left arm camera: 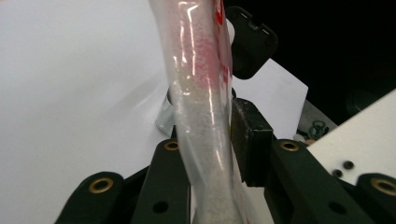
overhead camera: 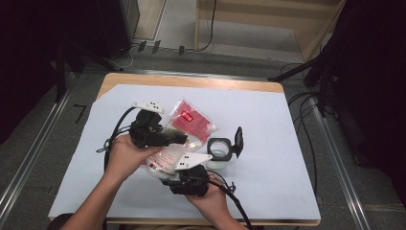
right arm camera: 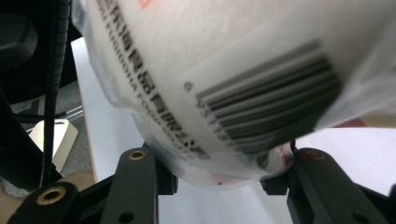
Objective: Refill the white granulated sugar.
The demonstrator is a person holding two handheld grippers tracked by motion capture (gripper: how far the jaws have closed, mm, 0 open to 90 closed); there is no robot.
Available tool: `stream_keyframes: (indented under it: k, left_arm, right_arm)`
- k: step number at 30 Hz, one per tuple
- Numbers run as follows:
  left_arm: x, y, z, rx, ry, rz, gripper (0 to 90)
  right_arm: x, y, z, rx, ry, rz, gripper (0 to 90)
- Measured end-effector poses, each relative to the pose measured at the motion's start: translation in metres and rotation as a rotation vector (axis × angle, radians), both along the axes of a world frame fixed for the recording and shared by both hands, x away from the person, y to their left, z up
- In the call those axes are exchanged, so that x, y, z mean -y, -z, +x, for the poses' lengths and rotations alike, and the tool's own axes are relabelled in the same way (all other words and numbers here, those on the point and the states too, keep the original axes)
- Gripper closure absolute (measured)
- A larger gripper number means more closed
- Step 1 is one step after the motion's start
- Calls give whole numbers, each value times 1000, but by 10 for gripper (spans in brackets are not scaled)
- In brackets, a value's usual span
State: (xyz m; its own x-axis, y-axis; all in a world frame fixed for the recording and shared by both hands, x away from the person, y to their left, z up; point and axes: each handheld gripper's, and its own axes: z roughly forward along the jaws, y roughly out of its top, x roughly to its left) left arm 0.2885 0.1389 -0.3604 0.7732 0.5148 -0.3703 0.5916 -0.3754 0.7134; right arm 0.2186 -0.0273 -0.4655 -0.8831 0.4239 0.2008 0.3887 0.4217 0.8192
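High view: both grippers, left (overhead camera: 179, 139) and right (overhead camera: 176, 168), clamp a clear sachet of white granules (overhead camera: 189, 125); open jar (overhead camera: 220, 148) waits at three o'clock, apparently unfilled.

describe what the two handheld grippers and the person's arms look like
Both grippers are black. The left gripper and right gripper each carry a pale three-cornered plate on top, dotted with small dark holes. Their jaws are flat black links with brass-coloured rivets and dark square pads. A black cable trails from each. The forearms are bare, no sleeves showing.
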Motion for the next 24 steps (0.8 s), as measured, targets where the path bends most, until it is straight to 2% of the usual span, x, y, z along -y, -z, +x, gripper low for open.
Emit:
stream_keyframes:
  k: [2,6,7,12,13,17,21,23,24]
  left_arm:
    - [1,0,1,-19,-4,-14,773]
    - [5,1,2,-42,-8,-15,772]
    - [8,1,3,-64,-4,-20,772]
    - [17,3,2,-76,13,-14,770]
    - [19,4,2,-73,26,-7,764]
    - [25,7,3,-88,65,-14,701]
    - [27,8,4,-105,71,1,687]
    - [27,8,4,-110,70,-6,679]
    - [28,8,6,-136,66,-10,674]
  right_arm:
    - [1,0,0,4,4,5,583]
    - [0,1,-1,0,14,-5,554]
    - [0,1,-2,-3,18,-9,549]
    - [-1,3,-3,-9,29,-19,544]
    - [-1,4,-2,-23,38,-16,556]
    - [0,2,-2,-52,16,18,583]
    - [-1,0,-5,-54,5,20,586]
    - [-1,0,-6,-51,2,20,585]
    - [-2,0,-7,-42,2,13,581]
